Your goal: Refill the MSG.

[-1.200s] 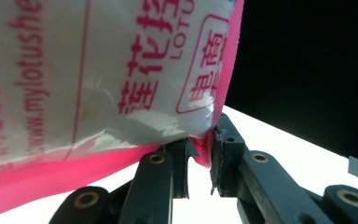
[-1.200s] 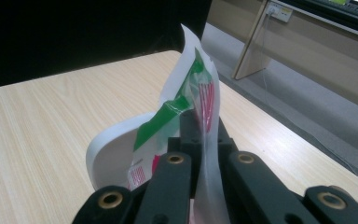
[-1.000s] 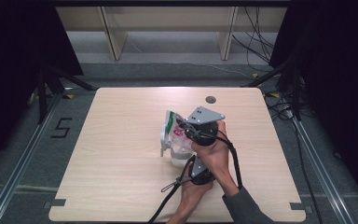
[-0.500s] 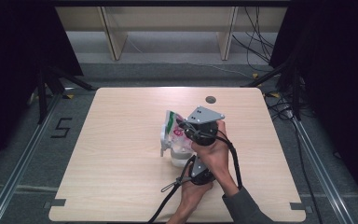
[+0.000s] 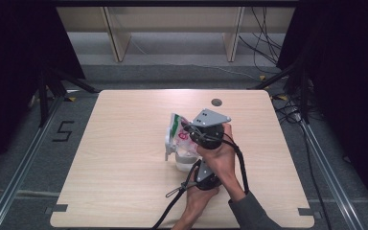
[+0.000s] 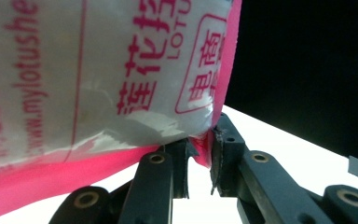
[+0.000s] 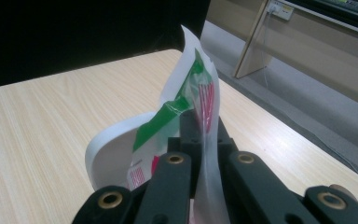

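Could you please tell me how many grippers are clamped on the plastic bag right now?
2: the right gripper pinches the plastic bag at its upper edge, and the left gripper grips its pink bottom corner.

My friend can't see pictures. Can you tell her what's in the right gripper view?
Two black fingers pinch the thin edge of a white plastic bag with green and red print, holding it upright. A white jug stands just behind it on a light wooden table, with grey floor beyond.

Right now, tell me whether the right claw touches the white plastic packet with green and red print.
Touching: right gripper view shows the right claw shut on the packet.
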Demonstrator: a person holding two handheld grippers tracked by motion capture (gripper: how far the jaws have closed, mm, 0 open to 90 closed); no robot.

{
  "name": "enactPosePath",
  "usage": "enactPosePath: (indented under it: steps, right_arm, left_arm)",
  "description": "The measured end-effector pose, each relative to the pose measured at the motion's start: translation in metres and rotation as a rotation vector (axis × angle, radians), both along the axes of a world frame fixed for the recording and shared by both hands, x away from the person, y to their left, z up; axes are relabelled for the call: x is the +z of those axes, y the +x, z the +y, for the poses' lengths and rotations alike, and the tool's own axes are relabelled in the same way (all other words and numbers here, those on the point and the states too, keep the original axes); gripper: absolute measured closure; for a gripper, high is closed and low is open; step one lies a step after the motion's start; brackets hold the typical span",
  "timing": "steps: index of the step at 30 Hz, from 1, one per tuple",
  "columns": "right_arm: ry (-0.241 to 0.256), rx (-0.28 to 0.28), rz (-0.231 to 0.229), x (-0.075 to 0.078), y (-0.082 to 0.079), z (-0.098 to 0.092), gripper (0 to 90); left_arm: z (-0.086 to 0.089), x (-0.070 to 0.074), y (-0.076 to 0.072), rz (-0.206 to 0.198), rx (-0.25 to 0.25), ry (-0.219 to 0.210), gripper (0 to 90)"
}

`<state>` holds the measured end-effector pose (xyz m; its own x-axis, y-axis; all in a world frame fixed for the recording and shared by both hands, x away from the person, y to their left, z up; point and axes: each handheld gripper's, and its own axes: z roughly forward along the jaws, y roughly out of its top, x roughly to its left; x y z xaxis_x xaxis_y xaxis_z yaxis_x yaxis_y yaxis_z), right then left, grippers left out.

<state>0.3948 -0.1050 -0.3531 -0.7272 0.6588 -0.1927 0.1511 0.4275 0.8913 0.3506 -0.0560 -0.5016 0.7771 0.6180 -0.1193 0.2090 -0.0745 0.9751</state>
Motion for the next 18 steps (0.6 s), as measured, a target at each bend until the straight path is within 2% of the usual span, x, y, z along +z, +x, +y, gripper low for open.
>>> enactPosePath:
  steps: [5,6,18]
  right_arm:
    - [0.002,0.000,0.000,0.0002,0.0000,0.0000,89.5]
    - [0.006,0.006,0.031,0.0003,-0.0011,0.0006,89.5]
    - [0.011,0.003,0.030,0.0009,-0.0009,0.0003,89.5]
  left_arm:
    - [0.0002,0.0001,0.0000,-0.002,0.001,0.001,78.5]
    - [0.0002,0.0002,0.0001,-0.002,0.002,0.000,78.6]
    - [0.0004,0.0002,0.0000,-0.002,0.003,0.001,78.6]
